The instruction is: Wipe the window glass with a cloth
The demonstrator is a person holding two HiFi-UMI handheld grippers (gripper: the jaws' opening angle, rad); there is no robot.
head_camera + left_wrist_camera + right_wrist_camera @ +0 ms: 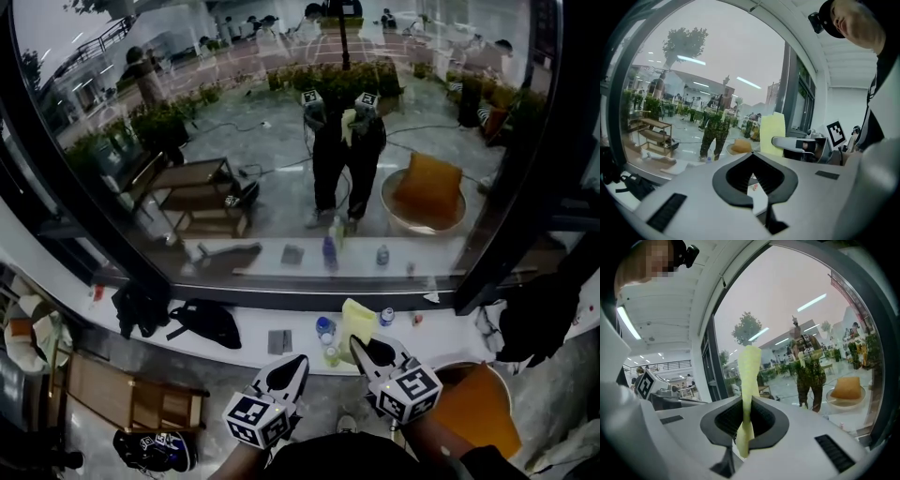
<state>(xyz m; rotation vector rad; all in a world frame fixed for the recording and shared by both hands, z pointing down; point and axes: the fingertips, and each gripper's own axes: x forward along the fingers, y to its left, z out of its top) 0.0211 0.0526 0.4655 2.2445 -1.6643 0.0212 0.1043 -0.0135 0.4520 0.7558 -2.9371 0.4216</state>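
From your head view alone you get the sill (pixel 244 337) below the window glass (pixel 272 131). At its left lie two black bags (pixel 208 321), then one flat grey card (pixel 279 341), then what look like three small bottles (pixel 324 327). Their labels are too small to read.

Your left claw (pixel 300 361) hangs low, just short of the sill and near the bottles. Its own view shows what the head view cannot: the two dark pads meet at their tips, clenched on nothing, with only a slice of sill seen through the gap behind them.

That same left gripper view also gives you a side look at your other tool. It shows the single yellow cloth (pixel 356 322) standing upright like a flag above it, with the window frame behind.

Your right claw (pixel 358 345) is grasping that cloth. The right gripper view shows the fabric pinched edge-on between the pads, with a tail hanging below and the rest rising in front of the glass. No view settles whether the cloth touches the pane.

The head view shows two marker cubes (pixel 408 391), one per claw. They carry black-and-white square patterns, not letters. The glass mirrors you holding both cubes up.

At the far right, below the sill, sits one orange chair (pixel 478 408).
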